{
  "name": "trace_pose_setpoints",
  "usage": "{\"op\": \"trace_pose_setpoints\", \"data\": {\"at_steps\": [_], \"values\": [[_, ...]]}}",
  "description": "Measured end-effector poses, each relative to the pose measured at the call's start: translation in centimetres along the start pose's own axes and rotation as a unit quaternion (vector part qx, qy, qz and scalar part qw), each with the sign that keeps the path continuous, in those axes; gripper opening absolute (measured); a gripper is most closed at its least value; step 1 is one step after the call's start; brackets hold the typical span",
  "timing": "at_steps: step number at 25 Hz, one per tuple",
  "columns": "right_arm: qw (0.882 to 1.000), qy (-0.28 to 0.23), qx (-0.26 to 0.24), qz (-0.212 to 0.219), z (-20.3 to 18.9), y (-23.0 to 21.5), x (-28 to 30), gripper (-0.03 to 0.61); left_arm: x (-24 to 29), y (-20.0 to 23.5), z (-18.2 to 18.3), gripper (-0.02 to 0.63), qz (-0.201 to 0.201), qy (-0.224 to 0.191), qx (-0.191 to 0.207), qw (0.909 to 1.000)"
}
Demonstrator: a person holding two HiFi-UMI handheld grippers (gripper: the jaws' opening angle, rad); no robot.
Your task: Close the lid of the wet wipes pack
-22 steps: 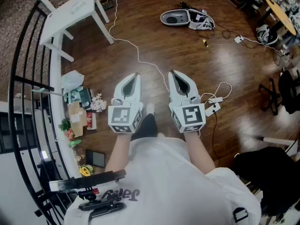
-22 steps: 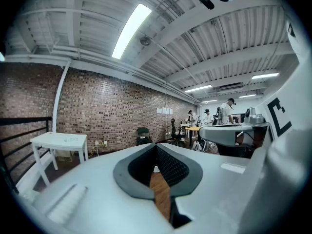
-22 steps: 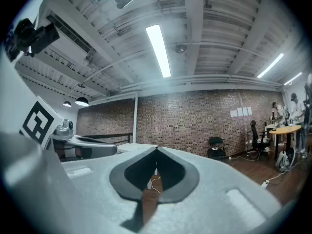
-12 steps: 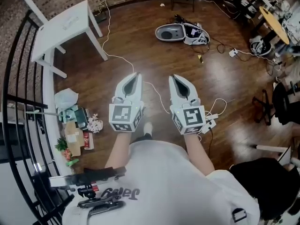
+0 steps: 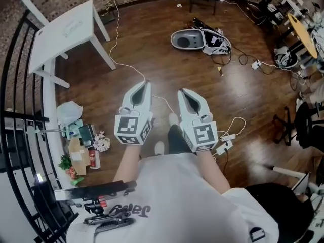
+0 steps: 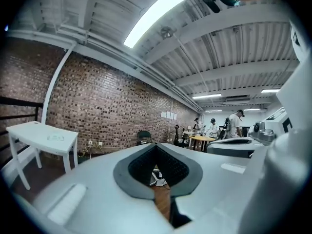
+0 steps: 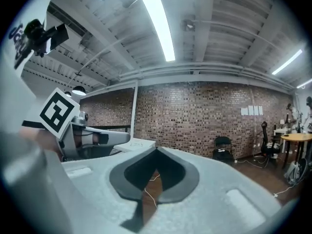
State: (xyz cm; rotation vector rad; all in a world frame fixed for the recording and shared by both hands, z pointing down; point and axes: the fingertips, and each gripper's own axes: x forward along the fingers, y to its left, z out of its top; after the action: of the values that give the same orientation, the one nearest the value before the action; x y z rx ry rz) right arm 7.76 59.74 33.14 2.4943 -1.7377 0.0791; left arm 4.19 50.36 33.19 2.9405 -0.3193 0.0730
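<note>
left gripper (image 5: 146,83): fingers (image 6: 92,191) together at the tips, nothing between them
right gripper (image 5: 181,91): fingers (image 7: 219,184) together too, empty
wet wipes pack: not seen in any view; possibly in the clutter (image 5: 81,138) well left of the left fingers, too small to tell
ahead of fingers: bare floor (image 5: 152,49), white table (image 5: 66,27) far left
progress: not started, no surface with the pack in reach; finding it and pressing the lid down are both left
</note>
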Motion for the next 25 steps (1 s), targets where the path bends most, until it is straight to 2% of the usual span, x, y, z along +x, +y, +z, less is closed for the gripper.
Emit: {"op": "trace_pose_setpoints", "data": {"at_steps": [7,11,14,17,20,25], "values": [[0.999,-0.004,0.039,0.025,-0.4,-6.9,11.8,-0.011,11.1,5.7,0.3,0.017,0.017,0.014,-0.002,0.9998],[0.997,-0.021,0.037,0.072,2.7,-10.9,19.5,-0.011,17.1,8.7,3.9,0.017,0.054,-0.008,0.015,0.9984],[0.991,-0.025,0.034,0.125,4.4,-11.2,24.4,-0.011,18.7,11.6,5.6,0.017,0.102,-0.014,0.020,0.9945],[0.982,-0.007,0.033,0.186,4.5,-8.3,29.9,-0.011,18.3,16.6,6.8,0.017,0.163,-0.013,0.011,0.9864],[0.968,0.005,0.020,0.248,4.4,-1.9,35.4,-0.011,15.7,23.8,7.1,0.017,0.222,-0.018,0.002,0.9749],[0.952,-0.002,0.009,0.307,5.0,8.0,44.2,-0.011,11.9,35.5,7.2,0.017,0.280,-0.030,-0.009,0.9595]]}}
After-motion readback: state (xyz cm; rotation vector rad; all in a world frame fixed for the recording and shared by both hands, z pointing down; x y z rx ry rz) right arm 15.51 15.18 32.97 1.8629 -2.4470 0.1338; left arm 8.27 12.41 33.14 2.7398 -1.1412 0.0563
